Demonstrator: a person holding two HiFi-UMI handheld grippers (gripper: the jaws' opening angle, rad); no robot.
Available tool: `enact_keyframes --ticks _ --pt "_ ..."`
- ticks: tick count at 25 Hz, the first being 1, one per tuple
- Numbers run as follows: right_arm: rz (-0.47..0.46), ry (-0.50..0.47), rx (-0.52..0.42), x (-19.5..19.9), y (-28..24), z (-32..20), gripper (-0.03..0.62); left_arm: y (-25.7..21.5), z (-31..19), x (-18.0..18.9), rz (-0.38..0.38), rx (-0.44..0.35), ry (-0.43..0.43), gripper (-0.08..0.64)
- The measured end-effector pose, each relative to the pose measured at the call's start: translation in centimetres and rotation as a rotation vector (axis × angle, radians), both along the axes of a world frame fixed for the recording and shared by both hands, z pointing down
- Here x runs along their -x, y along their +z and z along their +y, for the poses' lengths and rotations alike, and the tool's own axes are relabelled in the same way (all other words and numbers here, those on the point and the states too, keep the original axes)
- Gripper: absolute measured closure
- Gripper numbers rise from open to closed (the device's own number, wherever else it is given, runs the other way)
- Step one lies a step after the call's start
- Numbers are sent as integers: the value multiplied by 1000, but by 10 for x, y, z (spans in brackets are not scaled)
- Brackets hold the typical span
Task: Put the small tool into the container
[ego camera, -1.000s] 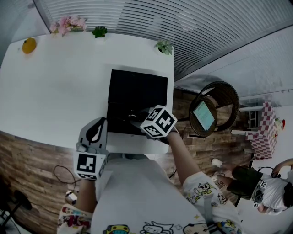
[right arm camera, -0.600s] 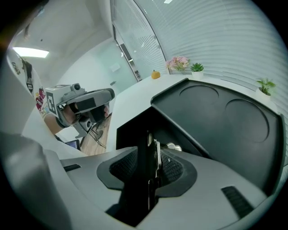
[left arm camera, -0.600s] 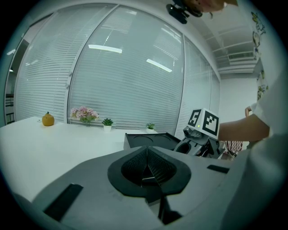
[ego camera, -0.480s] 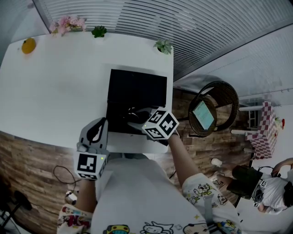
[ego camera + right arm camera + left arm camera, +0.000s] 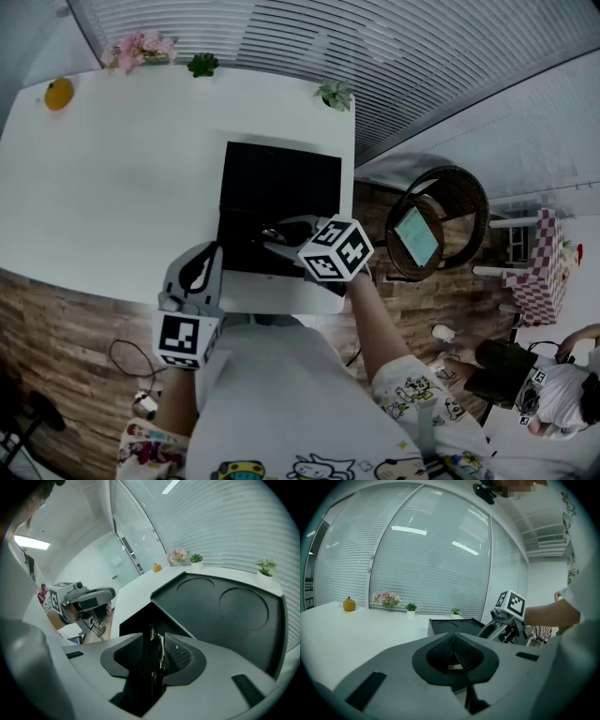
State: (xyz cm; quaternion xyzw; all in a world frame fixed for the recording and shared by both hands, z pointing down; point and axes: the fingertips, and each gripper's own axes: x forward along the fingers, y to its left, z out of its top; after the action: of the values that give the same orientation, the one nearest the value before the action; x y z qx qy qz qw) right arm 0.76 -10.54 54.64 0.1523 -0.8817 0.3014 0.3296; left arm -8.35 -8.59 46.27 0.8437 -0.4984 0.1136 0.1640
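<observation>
Over container: right tongs just opening, released, small tool between jaws; left tongs clenched, empty.

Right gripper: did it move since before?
Yes. The right gripper slid a little to the right, toward the container's right edge. Its jaws have just been opening, with the tool between them.

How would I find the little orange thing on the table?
Start at the big white table and go to its far left corner, by the slatted window blinds. There sits a small round orange fruit, left of the pink flowers and small green potted plant. Nothing else on the table is orange.
</observation>
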Motion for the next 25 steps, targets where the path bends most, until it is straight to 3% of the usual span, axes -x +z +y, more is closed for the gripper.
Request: enact_keyframes --ticks 10,18,25 --pt "105 -39 -95 -10 -1 0 447 -4 -2 2 -5 -16 1 551" --pt "80 -6 -123 -15 -17 -1 448 -10 -6 0 -4 -26 7 551" --pt "50 51 -205 -26 -47 -4 448 -24 -7 -7 -18 -62 35 551"
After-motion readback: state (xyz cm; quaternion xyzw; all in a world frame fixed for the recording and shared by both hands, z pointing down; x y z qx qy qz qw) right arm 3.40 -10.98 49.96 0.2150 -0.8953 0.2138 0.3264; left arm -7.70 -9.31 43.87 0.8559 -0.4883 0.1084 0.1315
